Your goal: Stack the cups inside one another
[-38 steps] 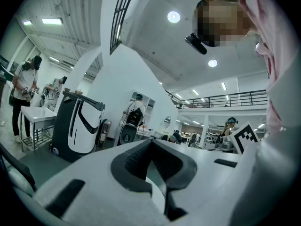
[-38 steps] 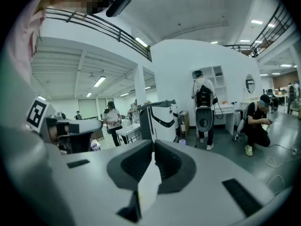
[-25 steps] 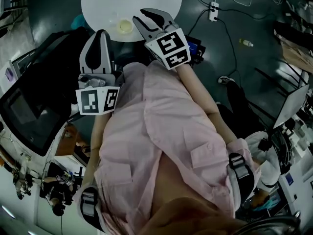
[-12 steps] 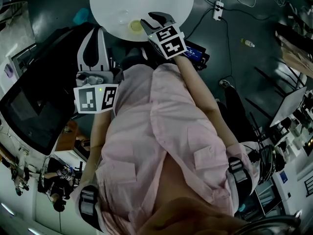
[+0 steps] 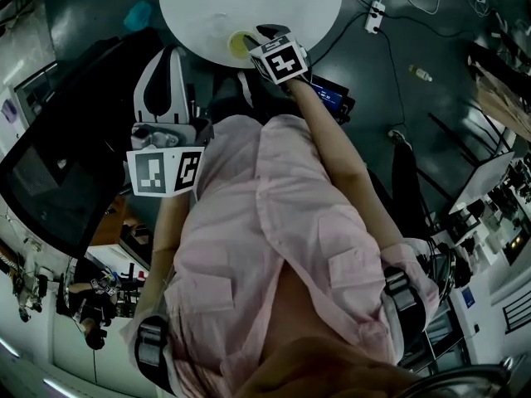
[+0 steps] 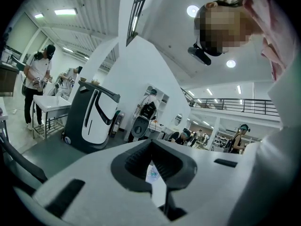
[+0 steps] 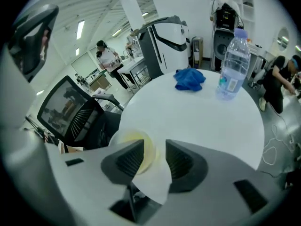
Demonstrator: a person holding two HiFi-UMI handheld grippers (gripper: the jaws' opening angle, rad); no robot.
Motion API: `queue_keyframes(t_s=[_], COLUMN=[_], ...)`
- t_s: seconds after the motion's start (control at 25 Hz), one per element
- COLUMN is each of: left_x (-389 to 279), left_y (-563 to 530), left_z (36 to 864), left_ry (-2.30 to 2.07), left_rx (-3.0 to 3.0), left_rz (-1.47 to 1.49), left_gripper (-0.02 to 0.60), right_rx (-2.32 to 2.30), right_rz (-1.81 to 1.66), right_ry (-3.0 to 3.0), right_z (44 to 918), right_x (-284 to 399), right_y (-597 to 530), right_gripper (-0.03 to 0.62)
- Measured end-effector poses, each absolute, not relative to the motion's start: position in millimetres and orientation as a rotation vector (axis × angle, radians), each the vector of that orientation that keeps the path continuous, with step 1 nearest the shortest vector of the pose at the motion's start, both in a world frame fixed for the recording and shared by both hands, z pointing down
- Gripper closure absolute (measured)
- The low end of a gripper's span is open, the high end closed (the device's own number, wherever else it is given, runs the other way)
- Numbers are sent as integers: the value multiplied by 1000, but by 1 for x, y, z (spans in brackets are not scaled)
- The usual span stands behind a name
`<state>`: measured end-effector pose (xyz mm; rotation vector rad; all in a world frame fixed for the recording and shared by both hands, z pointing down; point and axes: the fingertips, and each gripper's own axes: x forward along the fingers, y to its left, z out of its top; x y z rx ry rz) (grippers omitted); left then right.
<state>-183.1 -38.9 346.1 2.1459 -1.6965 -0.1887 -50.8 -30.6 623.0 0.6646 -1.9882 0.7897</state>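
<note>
Close to my chest, off the table, my left gripper (image 6: 151, 144) points roughly level, its jaws closed tip to tip on nothing. Farther out, my right gripper (image 7: 155, 150) tilts down over the near edge of the round white table (image 7: 197, 112). Its jaws stand apart and have just been opening wider, with nothing pinched. A pale yellow cup (image 7: 136, 138) stands upright on the table beneath them, its rim partly behind one jaw and partly in the gap, and neither pad presses it. Beyond lie a crumpled blue cloth (image 7: 189, 79) and an upright clear bottle (image 7: 231, 65).
</note>
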Motion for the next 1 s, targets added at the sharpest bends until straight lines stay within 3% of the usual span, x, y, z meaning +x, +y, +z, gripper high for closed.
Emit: queue_keyframes(t_s=[0.24, 0.28, 0.36, 1.0], left_x=[-190, -190, -191, -174], left_y=[-37, -37, -36, -33], left_z=[349, 350, 352, 348], left_ry=[-1715, -1717, -1721, -1684], left_rx=[2108, 2102, 2093, 2137], left_rz=[-178, -178, -180, -214], left_gripper=[566, 566, 566, 566], right_rx=[634, 635, 629, 759], right_rz=[809, 798, 772, 783], right_ry=[-1897, -1883, -1875, -2038], right_z=[647, 648, 651, 591], right_x=[-43, -40, -39, -28], right_y=[-27, -27, -26, -55], right_gripper=[475, 531, 554, 557])
